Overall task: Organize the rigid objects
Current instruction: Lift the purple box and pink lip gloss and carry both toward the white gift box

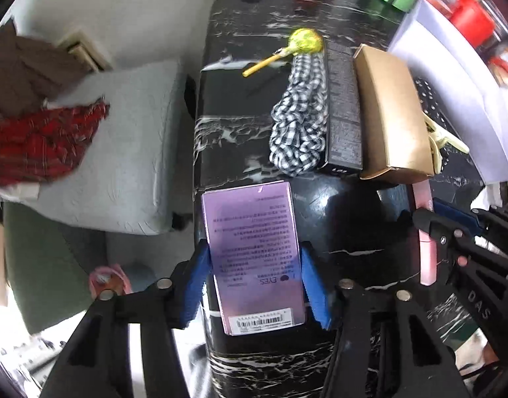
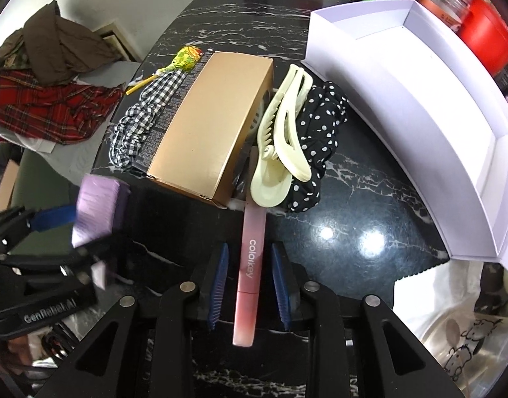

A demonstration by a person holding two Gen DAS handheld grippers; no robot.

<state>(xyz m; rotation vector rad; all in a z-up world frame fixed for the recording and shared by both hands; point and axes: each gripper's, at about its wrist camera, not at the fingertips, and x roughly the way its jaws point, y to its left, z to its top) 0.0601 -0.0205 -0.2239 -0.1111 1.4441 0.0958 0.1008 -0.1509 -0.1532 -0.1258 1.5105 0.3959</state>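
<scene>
A purple carton (image 1: 254, 258) with printed text lies between the blue pads of my left gripper (image 1: 255, 285), which is shut on its two long sides at the left edge of the black marble table (image 1: 240, 109). From the right wrist it shows as a blurred purple carton (image 2: 98, 205). My right gripper (image 2: 249, 285) is shut on a slim pink tube (image 2: 250, 265) that runs lengthwise between its pads; its far end reaches the gold box (image 2: 210, 126). The pink tube (image 1: 426, 248) also shows at the right of the left wrist view.
A cream hair claw (image 2: 280, 139) lies on a polka-dot scrunchie (image 2: 323, 119) right of the gold box. A black box (image 1: 343, 106), gingham scrunchie (image 1: 300, 122) and lollipop (image 1: 303, 41) lie left of it. A white open box (image 2: 419, 99) stands at the right. Clothes (image 2: 51, 106) are piled off the table.
</scene>
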